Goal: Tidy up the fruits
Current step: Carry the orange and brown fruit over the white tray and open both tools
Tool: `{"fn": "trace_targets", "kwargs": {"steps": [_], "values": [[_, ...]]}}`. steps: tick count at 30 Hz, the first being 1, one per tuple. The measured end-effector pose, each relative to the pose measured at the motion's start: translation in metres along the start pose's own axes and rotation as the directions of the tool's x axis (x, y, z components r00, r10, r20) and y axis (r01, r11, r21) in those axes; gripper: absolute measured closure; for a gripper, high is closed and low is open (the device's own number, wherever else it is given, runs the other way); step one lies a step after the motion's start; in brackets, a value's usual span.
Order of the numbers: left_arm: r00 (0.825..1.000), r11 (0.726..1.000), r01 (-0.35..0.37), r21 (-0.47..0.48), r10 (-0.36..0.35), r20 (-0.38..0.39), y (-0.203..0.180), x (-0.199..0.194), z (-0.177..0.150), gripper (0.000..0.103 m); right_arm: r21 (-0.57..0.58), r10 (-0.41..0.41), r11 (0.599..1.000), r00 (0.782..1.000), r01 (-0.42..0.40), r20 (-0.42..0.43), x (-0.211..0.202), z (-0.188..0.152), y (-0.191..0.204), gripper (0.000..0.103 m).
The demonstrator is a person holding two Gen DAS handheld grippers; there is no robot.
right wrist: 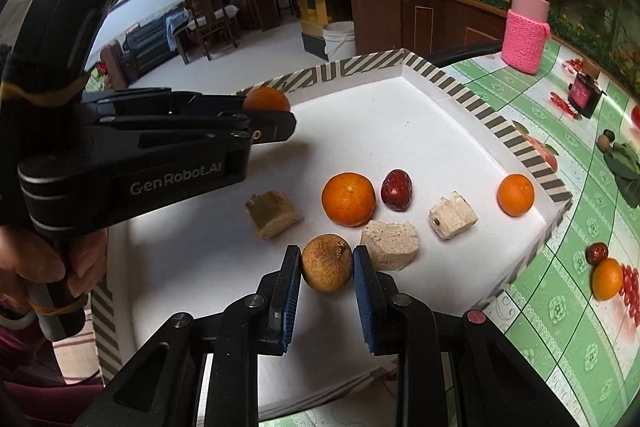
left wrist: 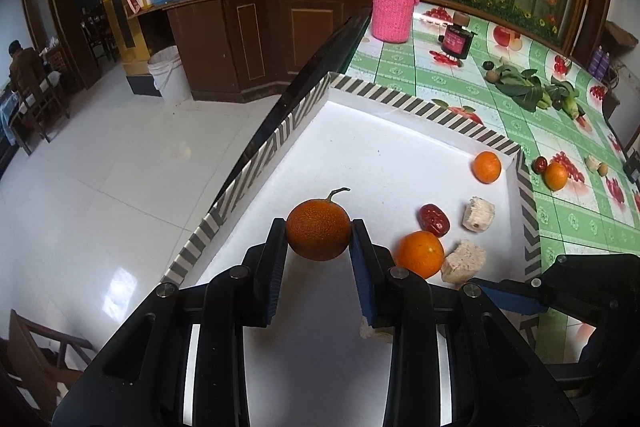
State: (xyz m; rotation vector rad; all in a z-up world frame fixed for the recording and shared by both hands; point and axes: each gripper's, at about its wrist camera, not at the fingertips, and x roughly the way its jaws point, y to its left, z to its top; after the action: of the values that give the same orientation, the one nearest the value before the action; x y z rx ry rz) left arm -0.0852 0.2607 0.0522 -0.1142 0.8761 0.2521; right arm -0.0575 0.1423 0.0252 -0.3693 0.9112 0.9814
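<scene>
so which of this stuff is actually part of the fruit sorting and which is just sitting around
Part of the job:
- stemmed orange in the left gripper
- brown fruit in the right gripper
- white tray
- oranges and red date in it

Just lying about:
- pink-sleeved bottle
- dark jar
- leafy greens
- white bucket

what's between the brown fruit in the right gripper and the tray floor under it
Nothing visible. The right gripper holds the brown fruit over bare white tray floor; the pale chunk sits just beside it.
</scene>
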Motion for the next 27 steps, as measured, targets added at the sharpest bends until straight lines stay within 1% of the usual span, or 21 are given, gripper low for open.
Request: {"fn": "trace_targets", "kwargs": {"steps": [5,11,12,16,17,20,23,26,27], "values": [[1.0,1.0,0.009,-0.002,-0.009,-0.023,0.001,0.006,0.001,0.072,-0.035,-0.033,0.999,0.999,0.032,-0.027,0.009,0.002,0.004,0.078],[0.999,1.0,0.011,0.007,-0.011,-0.041,-0.001,0.009,0.002,0.072,-0.037,-0.055,0.998,0.998,0.054,-0.038,0.016,0.001,0.004,0.078],[0.999,1.0,0.011,0.006,-0.011,-0.048,-0.001,0.01,0.002,0.072,-0.032,-0.051,0.998,0.998,0.05,-0.037,0.016,0.001,0.003,0.077],[0.998,1.0,0.0,-0.001,0.0,-0.068,0.001,0.013,0.001,0.072,-0.029,-0.035,0.999,0.999,0.034,-0.023,0.012,0.0,0.004,0.067],[0.998,1.0,-0.002,-0.006,0.002,-0.07,0.002,0.014,0.001,0.072,-0.025,-0.028,0.999,0.999,0.028,-0.019,0.011,0.0,0.004,0.067],[0.998,1.0,-0.015,-0.013,0.014,-0.069,0.003,0.014,0.002,0.07,-0.016,-0.017,1.0,1.0,0.017,-0.009,0.007,-0.001,0.002,0.066],[0.998,0.999,-0.032,-0.008,0.032,-0.059,0.002,0.01,0.001,0.07,0.017,0.003,1.0,1.0,-0.003,0.018,-0.002,-0.004,-0.002,0.066],[0.998,0.998,-0.057,0.003,0.057,-0.032,-0.002,0.004,0.0,0.07,0.05,0.042,0.998,0.998,-0.044,0.055,-0.016,-0.007,-0.009,0.066],[0.998,0.998,-0.063,0.005,0.063,-0.02,-0.003,0.0,0.0,0.07,0.055,0.04,0.998,0.997,-0.044,0.065,-0.021,-0.007,-0.011,0.066]]}}
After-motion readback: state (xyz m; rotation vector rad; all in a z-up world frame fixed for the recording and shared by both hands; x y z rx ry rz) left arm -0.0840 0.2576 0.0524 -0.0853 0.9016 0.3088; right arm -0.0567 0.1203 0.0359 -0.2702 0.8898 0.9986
